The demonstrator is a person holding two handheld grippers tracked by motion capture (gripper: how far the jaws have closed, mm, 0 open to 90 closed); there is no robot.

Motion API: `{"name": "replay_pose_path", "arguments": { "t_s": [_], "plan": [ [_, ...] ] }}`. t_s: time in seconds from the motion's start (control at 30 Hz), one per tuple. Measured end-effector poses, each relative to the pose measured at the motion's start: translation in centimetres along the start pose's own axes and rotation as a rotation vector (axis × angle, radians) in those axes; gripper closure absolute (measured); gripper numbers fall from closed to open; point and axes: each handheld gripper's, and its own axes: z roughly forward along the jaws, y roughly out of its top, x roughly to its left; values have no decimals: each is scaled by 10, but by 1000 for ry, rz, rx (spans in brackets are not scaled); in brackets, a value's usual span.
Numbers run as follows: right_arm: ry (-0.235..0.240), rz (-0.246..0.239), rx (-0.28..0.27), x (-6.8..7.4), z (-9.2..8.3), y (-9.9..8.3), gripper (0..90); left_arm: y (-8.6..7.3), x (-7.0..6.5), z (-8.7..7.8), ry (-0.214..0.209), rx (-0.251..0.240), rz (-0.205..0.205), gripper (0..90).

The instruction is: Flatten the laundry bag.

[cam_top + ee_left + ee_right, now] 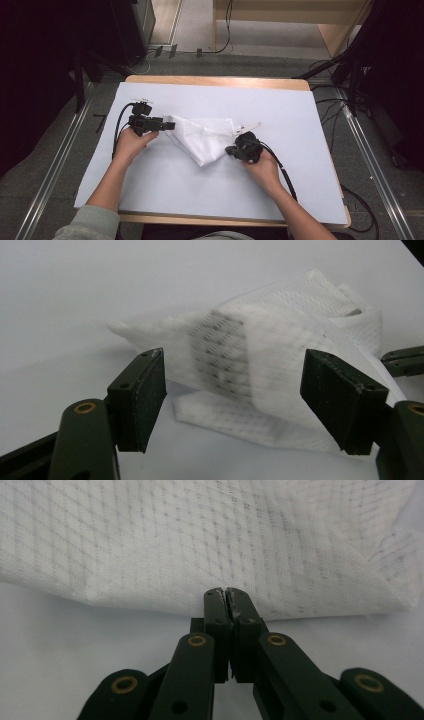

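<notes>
from above, on the pale sheet covering the table (300,105), a folded white mesh cloth (205,137) lies mid-table, with the left gripper (170,126) at its left corner and the right gripper (231,150) at its lower right edge. along the left gripper (232,400), its jaws stand spread wide, the cloth (280,355) just beyond them and untouched. along the right gripper (227,596), the jaws are pressed together at the cloth's (200,540) hem; whether they pinch fabric i cannot tell.

Left gripper (169,126) held level at cloth's (202,137) left edge, jaws spread wide. Right gripper (229,149) pinched tight at cloth's right edge, forearms angled inward.
</notes>
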Motion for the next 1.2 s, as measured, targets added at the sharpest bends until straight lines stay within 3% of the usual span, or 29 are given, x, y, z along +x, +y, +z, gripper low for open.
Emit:
{"name": "replay_pose_path", "arguments": {
  "t_s": [0.1,0.17,0.33,0.47,0.57,0.6,0.67,0.73,0.9,1.07,1.2],
  "plan": [
    [-20,-7,-14,-7,3,3,898,1,10,2,14,-19,-30,262],
    [-13,4,-20,-12,4,6,900,3,13,6,22,-6,-37,250],
    [-23,2,-19,-15,6,10,899,6,11,21,30,18,-12,235],
    [-25,11,-17,-14,3,10,891,2,18,34,29,54,-22,257],
    [-22,14,-32,-13,-1,11,885,1,19,35,29,50,-3,311],
    [-25,14,-34,-13,-1,11,885,0,18,36,18,55,2,358],
    [-27,12,-33,-13,-1,11,881,-1,14,37,41,55,32,439],
    [-28,15,-32,-14,-1,11,881,-1,12,38,39,66,36,529],
    [-35,24,-39,-17,-5,11,881,-1,8,40,-18,102,39,797],
    [-49,30,-58,-22,-14,11,875,7,-5,29,-58,62,59,848],
    [-74,43,-79,-28,-29,10,874,16,-29,13,-114,-7,95,849]
  ]
}}
